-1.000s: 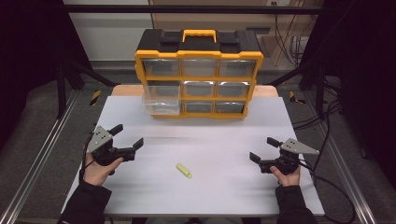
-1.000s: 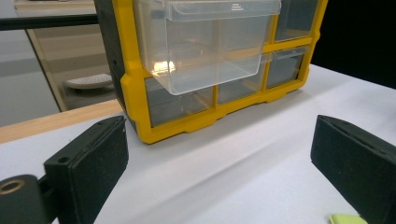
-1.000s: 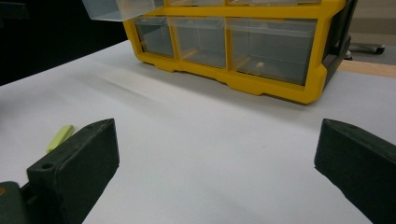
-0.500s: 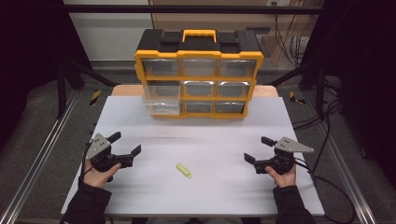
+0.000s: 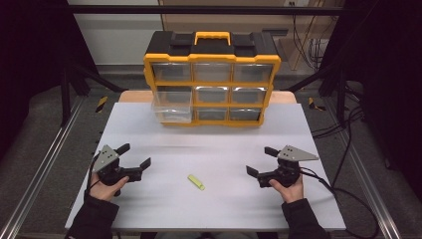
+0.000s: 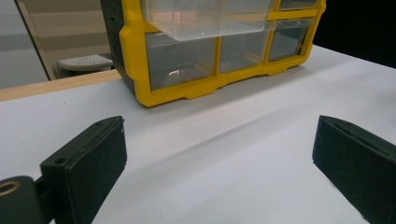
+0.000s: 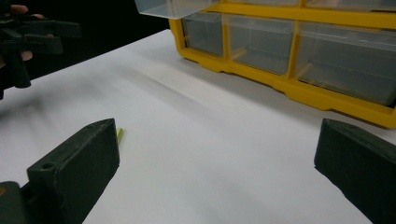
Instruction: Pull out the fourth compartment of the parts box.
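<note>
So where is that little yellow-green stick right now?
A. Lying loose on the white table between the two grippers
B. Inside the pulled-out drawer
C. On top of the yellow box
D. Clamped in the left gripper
A: in the high view the yellow-green stick lies flat on the white table, apart from the open left gripper and the open right gripper.

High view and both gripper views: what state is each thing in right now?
Left gripper: open, holding nothing, above the table.
Right gripper: open, holding nothing.
Yellow stick: lying flat on the table between the grippers, untouched.
Drawer cabinet: upright at the table's far edge.
Middle-left drawer: pulled out; looks empty.
Other drawers: pushed in.
</note>
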Demonstrator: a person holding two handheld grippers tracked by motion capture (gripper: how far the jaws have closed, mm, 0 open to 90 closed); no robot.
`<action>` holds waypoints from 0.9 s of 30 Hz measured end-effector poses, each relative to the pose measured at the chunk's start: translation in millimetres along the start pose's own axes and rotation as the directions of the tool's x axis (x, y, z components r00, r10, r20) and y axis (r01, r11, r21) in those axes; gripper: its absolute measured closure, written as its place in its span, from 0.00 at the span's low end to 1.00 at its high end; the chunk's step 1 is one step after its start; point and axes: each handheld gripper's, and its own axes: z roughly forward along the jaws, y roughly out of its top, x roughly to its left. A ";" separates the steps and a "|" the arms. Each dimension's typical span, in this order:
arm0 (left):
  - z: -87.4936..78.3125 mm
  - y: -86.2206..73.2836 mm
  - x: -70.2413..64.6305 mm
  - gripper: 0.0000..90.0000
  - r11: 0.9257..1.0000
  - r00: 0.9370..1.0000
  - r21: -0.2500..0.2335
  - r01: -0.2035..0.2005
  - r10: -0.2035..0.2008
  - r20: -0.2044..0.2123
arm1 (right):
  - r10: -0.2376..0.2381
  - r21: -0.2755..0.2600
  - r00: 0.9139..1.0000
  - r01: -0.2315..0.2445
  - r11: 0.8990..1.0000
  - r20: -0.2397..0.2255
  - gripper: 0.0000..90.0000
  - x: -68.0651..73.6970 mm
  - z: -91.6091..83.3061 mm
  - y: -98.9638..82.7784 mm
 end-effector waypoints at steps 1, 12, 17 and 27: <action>0.5 -0.4 -0.3 0.03 1.000 1.000 0.002 0.002 -0.002 0.002 | 0.000 0.005 1.000 0.000 1.000 -0.005 0.01 2.1 1.9 0.8; 2.4 -3.0 -1.7 0.03 1.000 1.000 0.013 -0.012 0.012 0.022 | -0.018 0.051 1.000 0.019 0.999 -0.019 0.02 23.4 20.5 9.1; 2.7 -3.8 -1.1 0.03 1.000 1.000 0.015 -0.011 0.010 0.023 | -0.029 0.076 0.999 0.031 0.997 -0.026 0.02 30.7 30.5 13.2; 3.7 -5.1 -0.1 0.03 1.000 1.000 0.018 -0.019 0.019 0.025 | -0.055 0.124 0.998 0.058 0.991 -0.029 0.02 47.1 50.0 21.0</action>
